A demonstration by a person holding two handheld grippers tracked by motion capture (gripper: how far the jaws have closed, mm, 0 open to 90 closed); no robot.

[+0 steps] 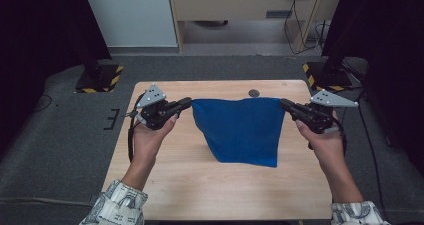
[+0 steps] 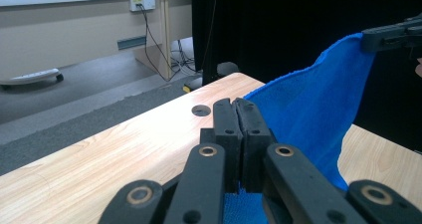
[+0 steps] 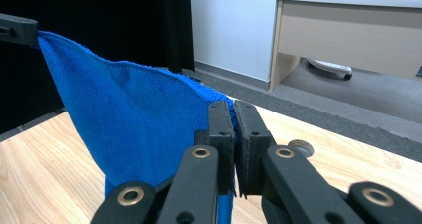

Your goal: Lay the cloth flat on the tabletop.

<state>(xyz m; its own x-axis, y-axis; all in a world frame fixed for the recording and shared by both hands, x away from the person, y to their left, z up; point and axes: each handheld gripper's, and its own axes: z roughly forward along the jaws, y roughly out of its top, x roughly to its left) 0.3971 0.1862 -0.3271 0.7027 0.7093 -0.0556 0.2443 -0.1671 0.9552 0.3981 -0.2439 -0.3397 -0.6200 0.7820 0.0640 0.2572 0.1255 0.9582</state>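
On the wooden surface (image 1: 165,185) before you, the blue cloth (image 1: 240,130) hangs stretched between both tools: left tool (image 1: 186,102) and right tool (image 1: 284,103) each clamp a top corner. Next, likely lower it flat, keeping tension even.

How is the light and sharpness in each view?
High view: even light on the table, dark curtains at both sides, slightly soft. Left gripper view: cloth sharp, near tool dark. Right gripper view: cloth bright and clear, black backdrop at left.
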